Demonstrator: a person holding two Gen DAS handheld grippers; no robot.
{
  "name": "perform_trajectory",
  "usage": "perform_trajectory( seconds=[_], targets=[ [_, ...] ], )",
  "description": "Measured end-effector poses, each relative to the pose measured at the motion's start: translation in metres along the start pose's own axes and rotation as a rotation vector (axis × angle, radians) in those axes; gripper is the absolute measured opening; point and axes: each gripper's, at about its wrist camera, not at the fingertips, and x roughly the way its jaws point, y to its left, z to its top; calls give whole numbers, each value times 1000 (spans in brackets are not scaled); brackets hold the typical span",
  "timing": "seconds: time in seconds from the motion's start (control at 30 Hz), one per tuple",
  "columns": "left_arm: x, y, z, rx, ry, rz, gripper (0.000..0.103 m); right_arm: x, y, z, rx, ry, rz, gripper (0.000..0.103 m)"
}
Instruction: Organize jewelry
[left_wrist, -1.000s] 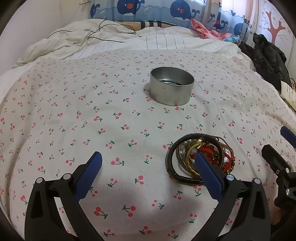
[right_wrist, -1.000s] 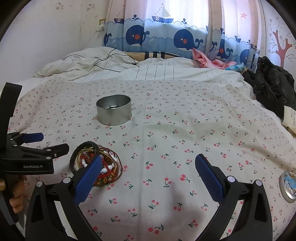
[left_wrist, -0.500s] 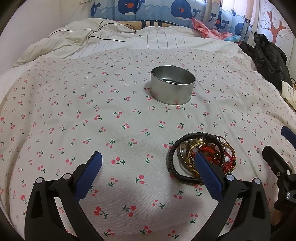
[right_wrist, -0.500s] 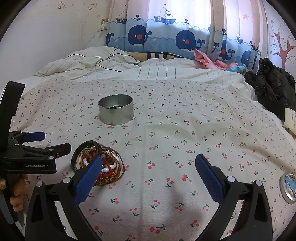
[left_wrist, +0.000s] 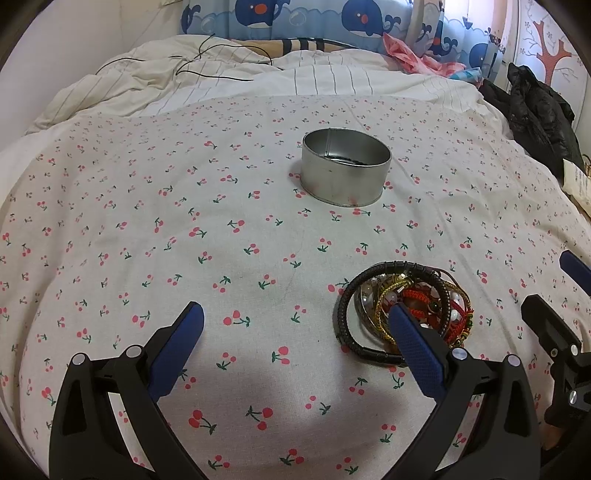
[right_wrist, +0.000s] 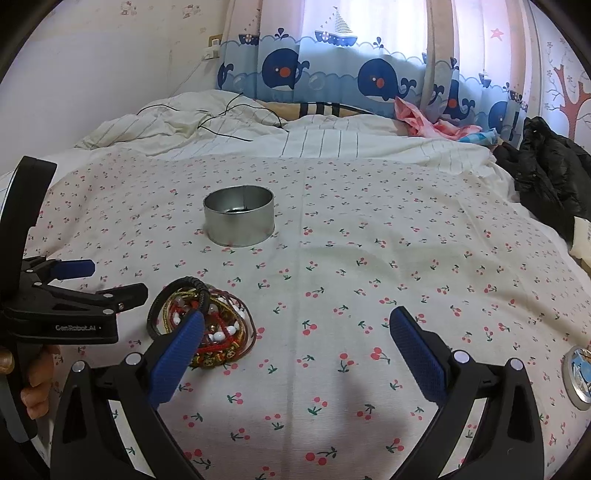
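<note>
Two grippers hover over a cherry-print bedsheet (left_wrist: 147, 229), each with its textured blue fingers spread wide and holding nothing. A tangle of bracelets (left_wrist: 402, 314), braided black leather, gold chain, red cord and white beads, lies at lower right in the left wrist view, under the left gripper's (left_wrist: 295, 347) right finger tip. In the right wrist view it lies at the right gripper's (right_wrist: 295, 347) left finger. A round, smooth metal tin (left_wrist: 346, 170) stands upright at upper centre.
</note>
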Motion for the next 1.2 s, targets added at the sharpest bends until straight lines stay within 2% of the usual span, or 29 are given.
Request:
perform_trajectory(
  seconds=[0.2, 0.37, 0.47, 0.6, 0.7, 0.83, 0.93, 1.07, 1.2],
  targets=[
    [2, 0, 8, 12, 17, -40, 97, -1, -1, 1, -1, -2, 17, 96],
    [3, -3, 23, 94, 23, -105, 97, 3, -6, 1, 13, 28, 7, 97],
    [6, -8, 27, 158, 24, -110, 97, 5, -8, 0, 15, 44, 4, 96],
    [12, -8, 27, 168, 41, -141, 97, 5, -9, 0, 14, 48, 10, 96],
    [15, -8, 26, 180, 32, -122, 96, 4, -9, 0, 15, 48, 22, 96],
    [21, -2, 24, 157, 34, -22, 96, 2, -9, 0, 18, 46, 32, 96],
    [26, 2, 25, 126, 58, -45, 96, 1, -9, 0, 23, 48, 45, 96],
    [30, -6, 21, 164, 61, -50, 96, 1, -8, -1, 24, 49, 54, 96],
    [42, -11, 17, 181, 85, -11, 81, 0, -9, 0, 34, 53, 68, 96]
  ],
)
